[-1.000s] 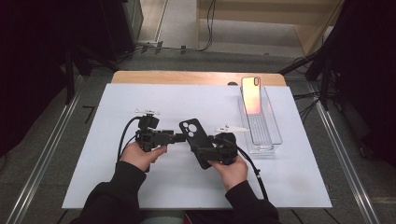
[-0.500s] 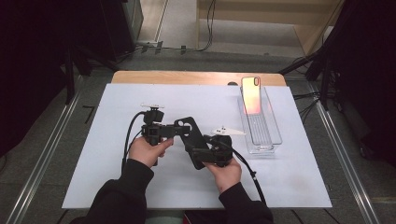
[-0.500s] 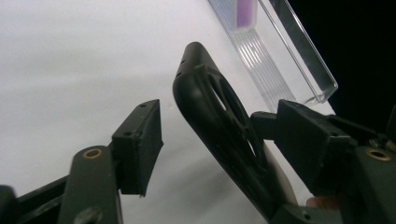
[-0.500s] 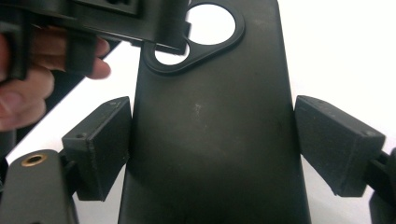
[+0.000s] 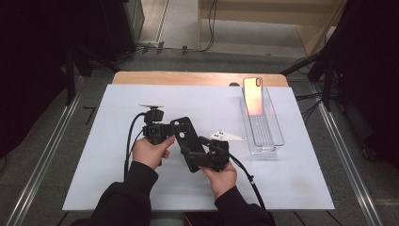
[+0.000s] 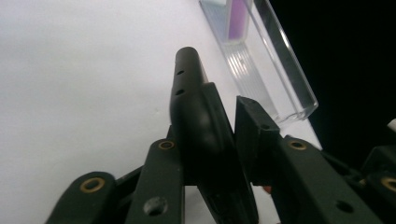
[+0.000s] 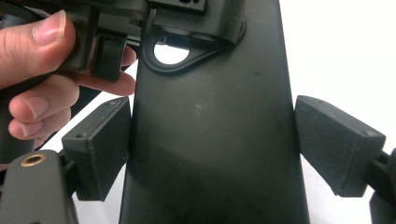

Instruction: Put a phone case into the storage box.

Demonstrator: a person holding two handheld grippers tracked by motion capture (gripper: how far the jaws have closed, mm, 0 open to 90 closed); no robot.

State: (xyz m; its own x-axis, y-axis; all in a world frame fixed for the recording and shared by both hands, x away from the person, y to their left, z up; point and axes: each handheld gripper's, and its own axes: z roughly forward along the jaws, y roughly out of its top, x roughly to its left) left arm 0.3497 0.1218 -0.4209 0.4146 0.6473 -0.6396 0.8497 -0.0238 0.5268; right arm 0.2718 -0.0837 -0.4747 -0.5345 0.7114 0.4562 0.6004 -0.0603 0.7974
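A black phone case (image 5: 188,141) is held above the white table between both grippers. My right gripper (image 5: 195,157) grips its lower end, with a pad against each long side, as the right gripper view shows around the case (image 7: 210,140). My left gripper (image 5: 176,132) comes in from the left at the case's upper end by the camera cut-out. Its jaws have just been closing. In the left gripper view the case (image 6: 196,107) stands edge-on between the jaws of the left gripper (image 6: 219,135), pinched across its thickness.
A clear plastic tray (image 5: 277,136) stands at the right of the table, with a pink-orange phone (image 5: 253,96) leaning upright at its far end. The white table sheet (image 5: 94,165) has a wooden edge at the back. Dark floor and metal rails flank the table.
The left gripper has moved right to the upper end of the case and its jaws have closed onto it. The right gripper keeps its hold and has hardly moved.
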